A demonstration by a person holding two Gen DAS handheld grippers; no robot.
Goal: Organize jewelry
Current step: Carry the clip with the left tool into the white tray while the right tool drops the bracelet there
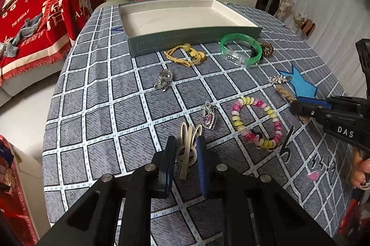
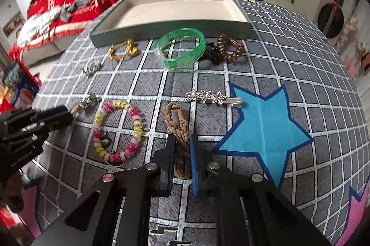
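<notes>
My left gripper (image 1: 185, 144) has its jaws close around a beige rabbit-ear hair clip (image 1: 187, 148) on the checked cloth. My right gripper (image 2: 182, 141) has its jaws against a brown braided hair tie (image 2: 179, 130). A pink and yellow bead bracelet (image 1: 256, 123) lies between them; it also shows in the right wrist view (image 2: 118, 130). The grey tray (image 1: 194, 34) with a white inside stands at the far edge, nothing in it. A pink gem pendant (image 1: 209, 117) lies just beyond the left gripper.
A green bangle (image 2: 182, 47), a brown spiral tie (image 2: 231, 48), a black clip (image 2: 211, 54), a yellow cord bracelet (image 1: 185, 54), a silver charm (image 1: 164, 79) and a star hairpin (image 2: 210, 96) lie on the table. A blue star patch (image 2: 266, 128) is at the right.
</notes>
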